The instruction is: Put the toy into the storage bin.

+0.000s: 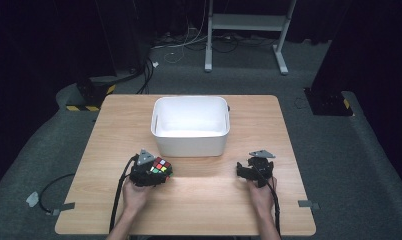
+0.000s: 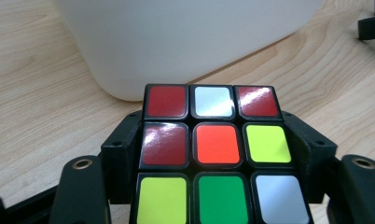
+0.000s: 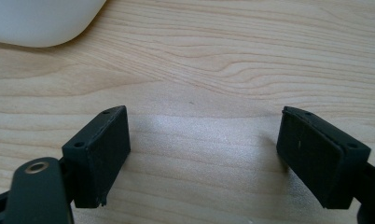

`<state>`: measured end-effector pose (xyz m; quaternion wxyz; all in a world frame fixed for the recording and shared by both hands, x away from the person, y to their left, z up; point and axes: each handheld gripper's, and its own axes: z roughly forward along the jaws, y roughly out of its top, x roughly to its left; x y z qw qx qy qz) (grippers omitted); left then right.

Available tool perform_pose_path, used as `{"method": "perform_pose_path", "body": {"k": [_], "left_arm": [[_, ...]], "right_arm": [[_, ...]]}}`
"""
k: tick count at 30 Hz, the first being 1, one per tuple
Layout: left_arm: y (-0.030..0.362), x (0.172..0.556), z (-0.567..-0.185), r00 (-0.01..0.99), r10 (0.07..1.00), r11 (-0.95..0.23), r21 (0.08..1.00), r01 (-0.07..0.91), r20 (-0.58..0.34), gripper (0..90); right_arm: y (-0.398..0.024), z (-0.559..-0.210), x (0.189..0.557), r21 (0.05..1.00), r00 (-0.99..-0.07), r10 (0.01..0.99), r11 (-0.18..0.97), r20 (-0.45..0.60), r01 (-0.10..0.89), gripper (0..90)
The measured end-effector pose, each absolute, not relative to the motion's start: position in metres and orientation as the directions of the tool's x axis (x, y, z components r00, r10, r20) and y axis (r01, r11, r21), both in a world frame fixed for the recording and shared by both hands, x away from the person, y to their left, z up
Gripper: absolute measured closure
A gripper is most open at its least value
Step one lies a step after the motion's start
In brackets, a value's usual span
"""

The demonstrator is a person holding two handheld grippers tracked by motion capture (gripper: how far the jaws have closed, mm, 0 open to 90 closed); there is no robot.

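Fingers of the left gripper (image 2: 216, 154) are clenched on the puzzle cube (image 2: 214, 151), one black pad pressed flat against each side of it, so the cube sits squarely between them. Landmark for everything is the white tub (image 1: 190, 126), which stands at the middle of the bench (image 1: 109, 130). Seen from above, the cube (image 1: 160, 167) and left gripper (image 1: 156, 172) sit just in front of the tub's near left corner, close to its wall but apart from it, with the left hand (image 1: 135, 196) behind them. On the other side, the right gripper (image 1: 245, 171) rests in front of the tub's near right corner, a little farther from the wall; its fingers (image 3: 99, 156) stand released and wide apart with bare wood between them.

Open bench lies between the two grippers along the tub's front wall, and more to either side of the tub out to the bench edges.

Smooth matte plastic forms the tub, a rounded rectangle with curved corners and an open top. Glossy square stickers in red, white, orange, yellow-green and green cover the cube's upper face, set in a black frame. Pale wood grain runs across the bench top, which has rounded corners.
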<state>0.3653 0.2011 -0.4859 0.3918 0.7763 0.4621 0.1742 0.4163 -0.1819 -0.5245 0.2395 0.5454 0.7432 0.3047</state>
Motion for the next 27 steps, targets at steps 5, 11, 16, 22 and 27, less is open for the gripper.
{"method": "perform_pose_path", "body": {"k": [5,11,16,22,27], "left_arm": [[0.201,0.364,-0.48,0.517,0.852,-0.275,0.765,0.582,-0.086,33.0],[0.201,0.364,-0.471,0.537,0.84,-0.289,0.768,0.571,-0.083,33.0],[0.202,0.363,-0.463,0.547,0.832,-0.288,0.768,0.572,-0.095,33.0],[0.202,0.363,-0.455,0.564,0.819,-0.291,0.767,0.572,-0.11,33.0],[0.2,0.363,-0.45,0.573,0.811,-0.294,0.766,0.571,-0.116,33.0]], "right_arm": [[-0.182,-0.524,0.416,0.714,-0.29,0.957,0.219,-0.024,0.665,17.0],[-0.182,-0.524,0.416,0.714,-0.29,0.957,0.219,-0.024,0.665,16.9],[-0.182,-0.524,0.416,0.714,-0.29,0.957,0.219,-0.024,0.665,17.0],[-0.182,-0.524,0.416,0.714,-0.29,0.957,0.219,-0.023,0.665,16.9],[-0.182,-0.524,0.416,0.714,-0.29,0.957,0.219,-0.023,0.665,16.9]]}}
